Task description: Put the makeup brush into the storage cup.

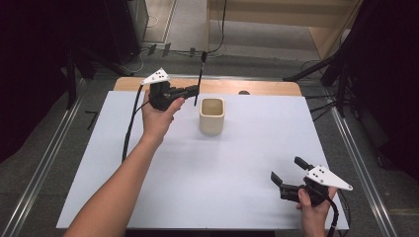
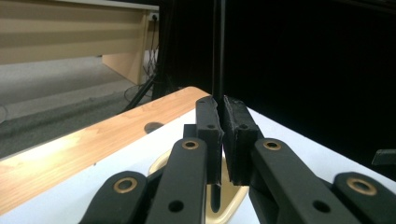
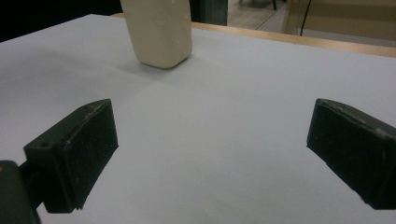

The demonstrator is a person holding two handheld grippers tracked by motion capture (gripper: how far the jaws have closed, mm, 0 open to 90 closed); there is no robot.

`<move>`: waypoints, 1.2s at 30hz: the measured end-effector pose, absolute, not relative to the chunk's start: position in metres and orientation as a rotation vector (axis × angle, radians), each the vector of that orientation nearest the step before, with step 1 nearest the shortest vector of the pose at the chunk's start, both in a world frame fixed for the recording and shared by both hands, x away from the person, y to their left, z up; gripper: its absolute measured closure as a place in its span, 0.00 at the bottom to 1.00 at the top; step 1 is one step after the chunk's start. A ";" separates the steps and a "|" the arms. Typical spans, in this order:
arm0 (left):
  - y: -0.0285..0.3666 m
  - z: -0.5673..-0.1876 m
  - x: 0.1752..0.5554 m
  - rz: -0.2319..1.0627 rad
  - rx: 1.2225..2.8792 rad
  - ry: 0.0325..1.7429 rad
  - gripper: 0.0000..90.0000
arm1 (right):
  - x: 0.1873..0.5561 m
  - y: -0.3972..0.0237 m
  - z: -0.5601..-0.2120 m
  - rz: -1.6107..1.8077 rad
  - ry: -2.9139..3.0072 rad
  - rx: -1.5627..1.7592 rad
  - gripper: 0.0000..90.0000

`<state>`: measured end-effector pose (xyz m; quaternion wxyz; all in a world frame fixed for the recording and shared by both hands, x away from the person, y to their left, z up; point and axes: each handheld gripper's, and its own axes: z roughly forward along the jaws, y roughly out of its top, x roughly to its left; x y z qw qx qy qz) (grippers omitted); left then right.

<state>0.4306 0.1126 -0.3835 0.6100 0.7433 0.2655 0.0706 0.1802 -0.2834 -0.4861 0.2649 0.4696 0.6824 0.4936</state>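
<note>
A cream square cup (image 1: 212,116) stands upright on the white table top (image 1: 207,168), toward the far middle. Just left of the cup, my left gripper (image 1: 195,90) is shut on a thin black rod (image 1: 199,79) that stands nearly upright, its top tilted slightly to the right. In the left gripper view the rod (image 2: 218,46) rises from between the pressed jaws of the left gripper (image 2: 221,107), and the cup's rim (image 2: 233,198) shows below them. My right gripper (image 1: 287,169) rests near the front right corner, jaws wide open. In its own view the right gripper (image 3: 210,130) holds nothing, and the cup (image 3: 161,30) stands far ahead.
A wooden strip (image 1: 257,88) runs along the table's far edge. Metal rails (image 1: 360,163) flank both sides. Black stands (image 1: 341,74) and cables (image 1: 148,52) lie on the floor beyond the table.
</note>
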 end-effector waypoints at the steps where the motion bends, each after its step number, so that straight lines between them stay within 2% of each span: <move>1: 0.110 -0.383 0.430 0.160 1.713 0.612 0.97 | 0.180 -0.283 -0.486 1.333 1.844 1.269 0.03; 16: 0.078 -0.392 0.434 0.159 1.680 0.601 0.97 | 0.180 -0.285 -0.486 1.347 1.844 1.266 0.03; 36: 0.066 -0.423 0.442 0.188 1.723 0.667 0.97 | 0.180 -0.288 -0.486 1.351 1.845 1.268 0.03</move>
